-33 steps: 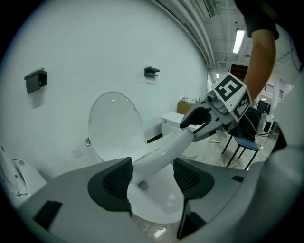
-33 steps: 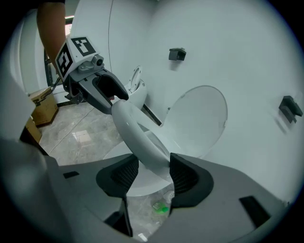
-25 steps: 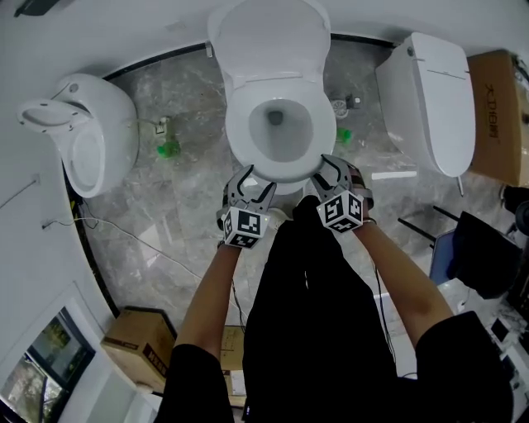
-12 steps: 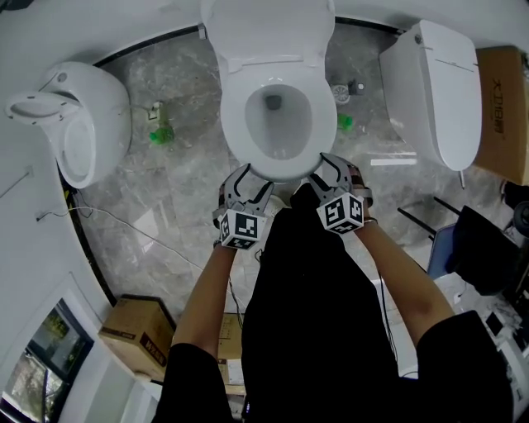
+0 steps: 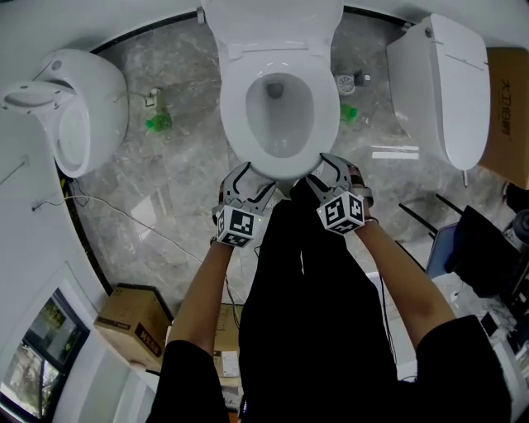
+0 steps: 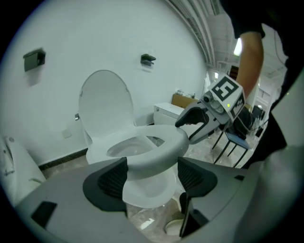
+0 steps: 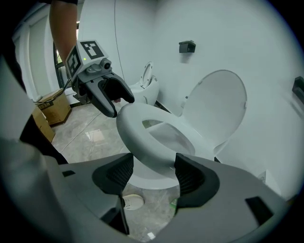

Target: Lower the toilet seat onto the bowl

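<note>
Where the grey marble floor (image 5: 190, 190) meets the curved wall at far left, a second white toilet (image 5: 91, 116) stands side-on. A small green object (image 5: 157, 124) lies on the floor just beside it, and a cardboard box (image 5: 132, 326) sits nearer the person.

Next comes the left gripper (image 5: 248, 183), held low at the front left of the middle toilet. Its jaws are opening. Its own view shows the front rim of the toilet seat (image 5: 234, 107) between the two dark pads, which stand spread to either side of the rim rather than clamped on it.

The seat lies flat on the bowl (image 5: 281, 132) (the lid (image 5: 273, 21) behind it stands upright against the wall).

At the front right of the same rim is the right gripper (image 5: 326, 175), level with its partner. Its jaws are also opening, with the seat's rim between the pads but not gripped. Each gripper shows in the other's view, close to the seat's front edge with its marker cube uppermost.

Further right stands a third toilet (image 5: 442, 91) with its cover down. Beyond it, a brown carton (image 5: 506, 116) sits at the picture's edge.
</note>
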A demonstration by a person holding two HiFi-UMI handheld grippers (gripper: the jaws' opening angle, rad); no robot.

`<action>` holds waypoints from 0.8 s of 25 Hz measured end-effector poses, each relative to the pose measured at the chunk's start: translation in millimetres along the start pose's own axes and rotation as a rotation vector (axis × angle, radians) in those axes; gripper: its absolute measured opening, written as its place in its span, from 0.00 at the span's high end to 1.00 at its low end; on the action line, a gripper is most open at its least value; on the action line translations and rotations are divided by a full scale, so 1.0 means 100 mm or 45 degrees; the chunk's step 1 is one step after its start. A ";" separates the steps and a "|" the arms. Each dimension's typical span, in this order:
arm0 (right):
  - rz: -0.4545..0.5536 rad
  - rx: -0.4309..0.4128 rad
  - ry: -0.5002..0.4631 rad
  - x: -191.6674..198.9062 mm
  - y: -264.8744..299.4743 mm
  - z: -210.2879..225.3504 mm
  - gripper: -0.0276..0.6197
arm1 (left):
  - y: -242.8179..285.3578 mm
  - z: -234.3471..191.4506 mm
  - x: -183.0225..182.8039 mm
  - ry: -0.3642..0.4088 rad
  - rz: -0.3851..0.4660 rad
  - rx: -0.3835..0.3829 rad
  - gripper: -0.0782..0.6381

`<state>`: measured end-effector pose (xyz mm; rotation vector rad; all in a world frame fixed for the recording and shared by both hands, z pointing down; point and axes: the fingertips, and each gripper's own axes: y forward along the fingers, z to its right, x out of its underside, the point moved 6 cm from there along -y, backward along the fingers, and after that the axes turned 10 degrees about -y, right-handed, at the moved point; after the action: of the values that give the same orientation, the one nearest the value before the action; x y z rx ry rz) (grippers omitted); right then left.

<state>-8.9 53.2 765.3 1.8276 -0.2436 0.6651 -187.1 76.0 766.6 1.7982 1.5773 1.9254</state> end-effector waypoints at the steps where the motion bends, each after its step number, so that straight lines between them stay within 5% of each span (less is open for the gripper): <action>1: -0.005 -0.008 -0.003 0.02 0.02 -0.03 0.54 | 0.01 0.00 0.03 -0.034 0.008 0.006 0.43; 20: -0.084 -0.091 -0.081 0.61 0.59 -0.52 0.53 | 0.45 0.07 0.80 -0.024 -0.049 -0.045 0.44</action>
<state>-3.1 88.9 858.3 1.7825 -0.2452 0.5463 -181.6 111.3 851.6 1.7535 1.5501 1.9022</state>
